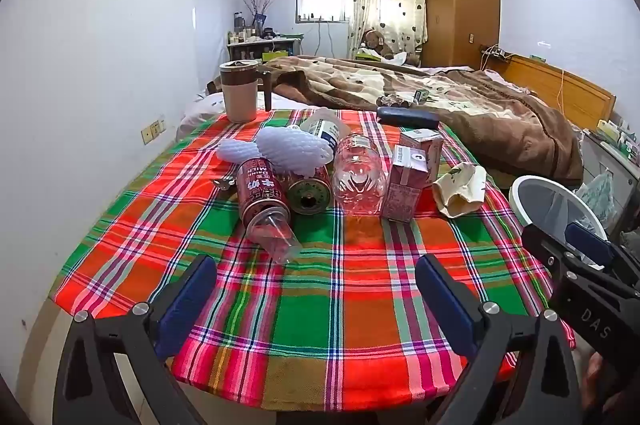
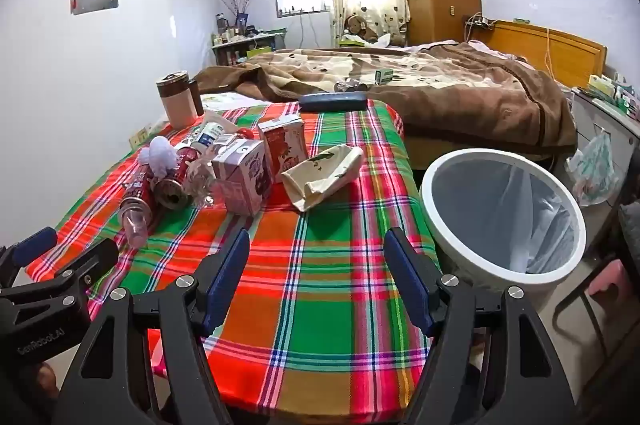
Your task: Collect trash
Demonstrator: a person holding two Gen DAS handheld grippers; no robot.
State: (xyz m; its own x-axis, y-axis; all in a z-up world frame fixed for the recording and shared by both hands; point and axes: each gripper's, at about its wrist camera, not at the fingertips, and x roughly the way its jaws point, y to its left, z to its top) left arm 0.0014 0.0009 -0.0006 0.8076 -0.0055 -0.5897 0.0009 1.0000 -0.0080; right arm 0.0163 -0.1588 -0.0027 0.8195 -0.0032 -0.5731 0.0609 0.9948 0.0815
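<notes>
Trash lies in a row across the plaid-covered table [image 1: 320, 305]: a red milk bottle [image 1: 262, 201] on its side, a red can [image 1: 309, 193], white foam netting [image 1: 292, 151], a clear plastic bottle [image 1: 358, 177], two pink drink cartons [image 1: 404, 185] and a crumpled cream paper bag [image 1: 460, 191]. The cartons [image 2: 244, 177] and the bag [image 2: 324, 171] also show in the right wrist view. My left gripper [image 1: 316, 285] is open and empty above the table's near part. My right gripper [image 2: 318, 265] is open and empty, next to a white trash bin [image 2: 500, 213] with a liner at the table's right edge.
A brown-and-cream lidded mug [image 1: 240, 91] stands at the table's far left corner, and a dark case [image 1: 408, 117] lies at its far edge. A bed with a brown blanket [image 1: 460, 97] is behind the table. A wall is on the left.
</notes>
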